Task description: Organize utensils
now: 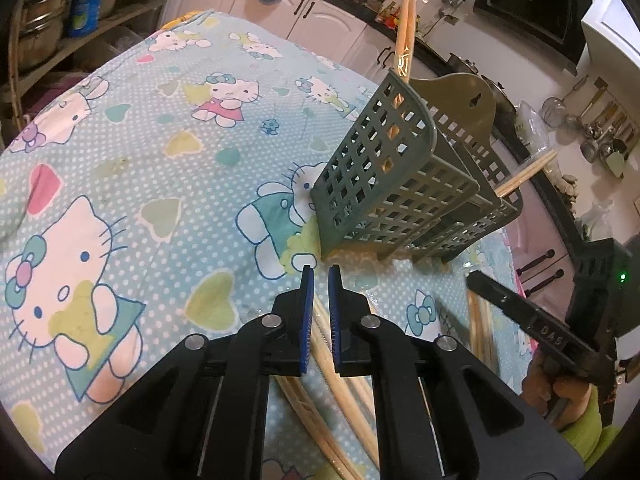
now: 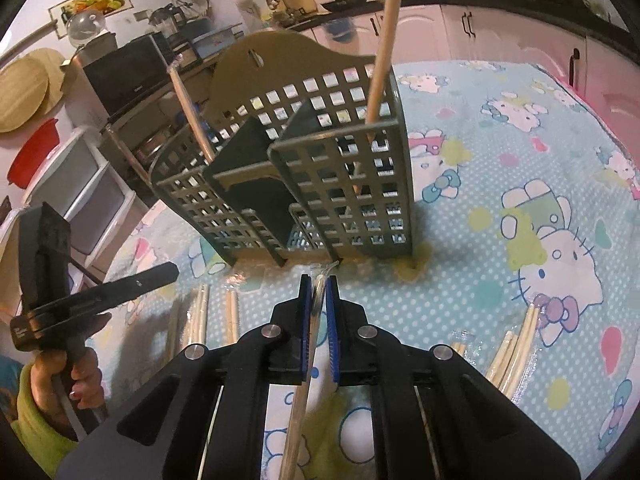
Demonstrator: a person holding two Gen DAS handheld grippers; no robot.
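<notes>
A grey-green slotted utensil holder (image 1: pixel 404 184) stands on the Hello Kitty cloth and also shows in the right wrist view (image 2: pixel 320 184). Wrapped chopstick pairs stand in its compartments (image 1: pixel 404 40) (image 2: pixel 384 48) (image 2: pixel 192 116). My left gripper (image 1: pixel 321 276) hangs just before the holder's base, jaws a narrow gap apart, nothing between them; wrapped chopsticks (image 1: pixel 340 380) lie on the cloth beneath it. My right gripper (image 2: pixel 319 284) is shut on a plastic-wrapped chopstick pair (image 2: pixel 308 360), its tip near the holder's foot.
More wrapped chopsticks lie on the cloth left (image 2: pixel 200 316) and right (image 2: pixel 516 348) of the right gripper. The left gripper's body (image 2: pixel 60 292) is at the left. Kitchen cabinets and counter (image 1: pixel 320 4) ring the table.
</notes>
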